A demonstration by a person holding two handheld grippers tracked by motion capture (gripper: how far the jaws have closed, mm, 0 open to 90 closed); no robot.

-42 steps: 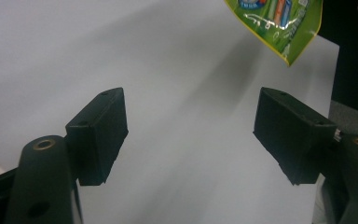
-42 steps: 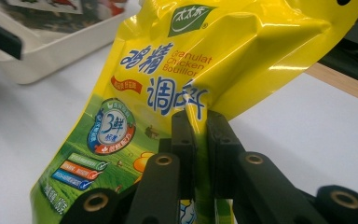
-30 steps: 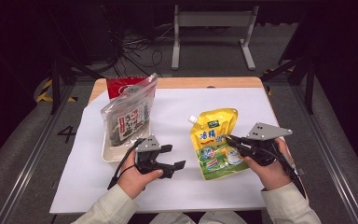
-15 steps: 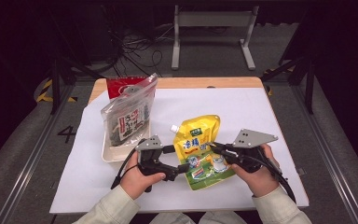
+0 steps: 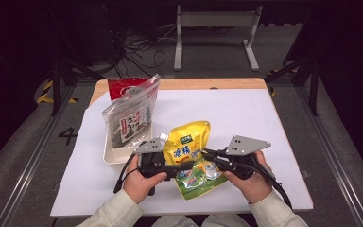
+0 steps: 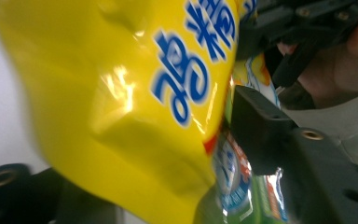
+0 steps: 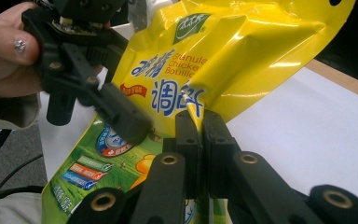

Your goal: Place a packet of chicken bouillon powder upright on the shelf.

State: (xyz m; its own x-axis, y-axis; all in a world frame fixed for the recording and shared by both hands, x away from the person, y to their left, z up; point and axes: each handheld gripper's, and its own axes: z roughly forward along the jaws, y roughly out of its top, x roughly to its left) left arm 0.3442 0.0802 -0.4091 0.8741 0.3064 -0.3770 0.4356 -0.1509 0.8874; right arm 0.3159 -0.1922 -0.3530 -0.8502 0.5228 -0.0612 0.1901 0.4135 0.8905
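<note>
1. My right gripper [image 7: 200, 122] has its jaws clenched on a fold of the yellow pouch [image 7: 205, 70]; in the right gripper view the two black jaws meet with the foil pinched between them.
2. My left gripper [image 5: 177, 166] has just been closing its jaws, with the pouch between them. In the left gripper view the pouch lies across the gap and one jaw sits against its edge, but I cannot tell whether both jaws press on it yet.
3. The relation that matters: the pouch hangs between my two hands [image 5: 144, 182], lifted off the table [image 5: 246, 113], its long axis running from the spout corner [image 5: 163, 137] at upper left down to the green end near me. Right jaws hold its right side, left jaws come in from its left side, facing each other.
4. I judge the next move needs the left jaws to finish closing on that side.
5. Farther out on the left, a seaweed bag [image 5: 130, 120] leans in a white tray [image 5: 116, 156], apart from the pouch.
</note>
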